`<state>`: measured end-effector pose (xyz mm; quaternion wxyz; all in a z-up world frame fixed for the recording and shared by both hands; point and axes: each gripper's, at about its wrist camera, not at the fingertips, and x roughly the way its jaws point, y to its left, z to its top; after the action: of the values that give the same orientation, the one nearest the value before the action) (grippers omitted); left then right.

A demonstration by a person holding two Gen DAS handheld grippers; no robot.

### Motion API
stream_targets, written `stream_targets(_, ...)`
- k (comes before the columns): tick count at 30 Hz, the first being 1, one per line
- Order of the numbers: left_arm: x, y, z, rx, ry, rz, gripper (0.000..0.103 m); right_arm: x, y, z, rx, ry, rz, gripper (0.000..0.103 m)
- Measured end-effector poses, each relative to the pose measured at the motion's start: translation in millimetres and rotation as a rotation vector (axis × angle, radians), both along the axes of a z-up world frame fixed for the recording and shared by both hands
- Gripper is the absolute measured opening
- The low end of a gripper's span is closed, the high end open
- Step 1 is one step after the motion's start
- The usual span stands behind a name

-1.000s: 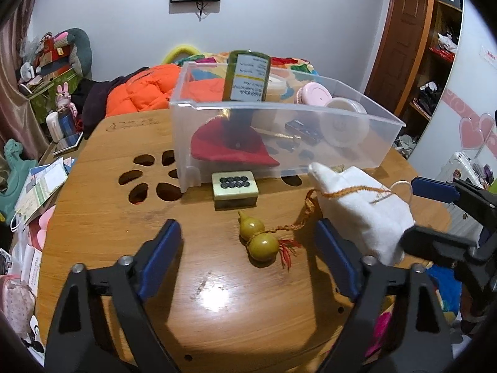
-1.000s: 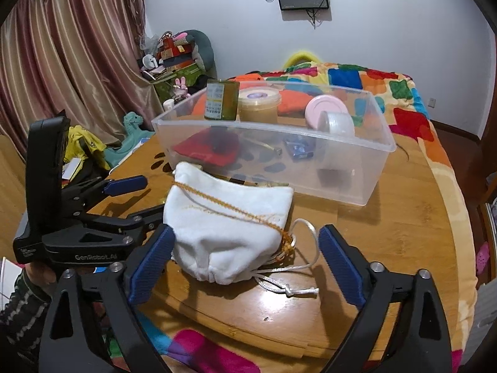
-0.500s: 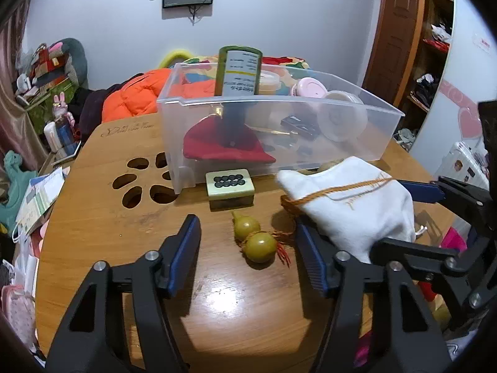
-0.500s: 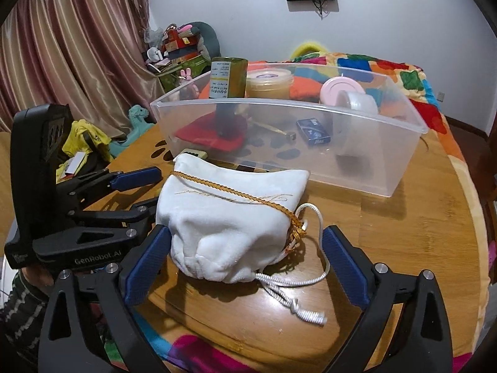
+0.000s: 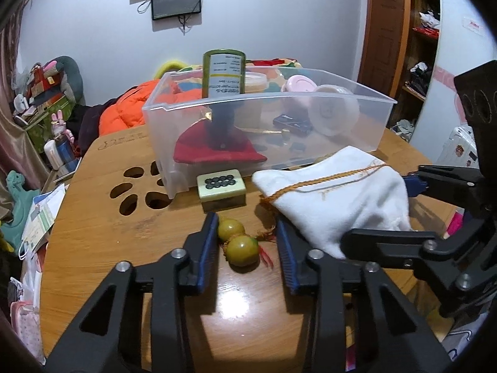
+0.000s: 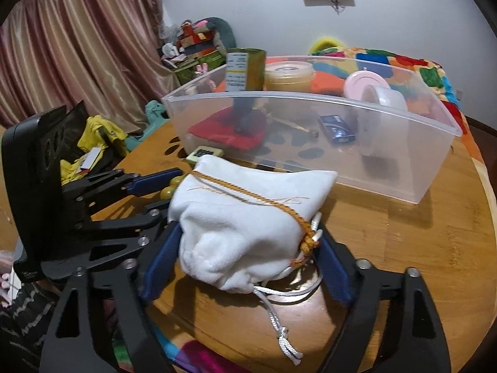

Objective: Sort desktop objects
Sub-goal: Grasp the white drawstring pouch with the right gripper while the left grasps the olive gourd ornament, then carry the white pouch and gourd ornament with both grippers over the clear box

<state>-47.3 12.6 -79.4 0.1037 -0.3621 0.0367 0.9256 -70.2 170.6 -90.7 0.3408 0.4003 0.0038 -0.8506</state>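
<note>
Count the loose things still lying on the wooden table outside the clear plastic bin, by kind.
White drawstring cloth pouch: 1
Olive-green gourd charm with red tassel: 1
Pale green tile with black dots: 1
Total: 3

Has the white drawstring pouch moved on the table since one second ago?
Cannot tell: in both wrist views the white pouch stays just in front of the clear plastic bin, beside the green mahjong tile.
</note>
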Motion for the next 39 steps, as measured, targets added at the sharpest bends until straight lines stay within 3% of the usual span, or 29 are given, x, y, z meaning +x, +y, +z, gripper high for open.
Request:
stream_targets(7, 4.6, -0.7, 0.8, 0.005, -0.004, 0.004, 0.018, 3.3, 1.0, 2.0, -0.015, 0.003, 0.012, 0.056)
stream_targets(9, 4.8, -2.9, 1.8, 0.019, -0.01, 0.005, 0.018, 2.9, 3.6, 3.7, -0.034, -0.001, 0.012, 0.046)
stream_targets(14, 8.8, -1.3, 2.2, 0.024, -0.014, 0.009, 0.018, 3.8, 8.6, 6.4, -0.067, -0.003, 0.01, 0.035)
stream_targets(34, 20.2, 3.9, 33.6, 0.051, 0.055, -0.017, 0.018, 20.4, 20.1, 45.5, -0.07, 0.113, -0.019, 0.032)
stream_targets(39, 17.2, 2.6, 38.6, 0.052, 0.058, -0.021, 0.018, 16.9, 21.8, 46.9, -0.047, 0.105, -0.027, 0.032)
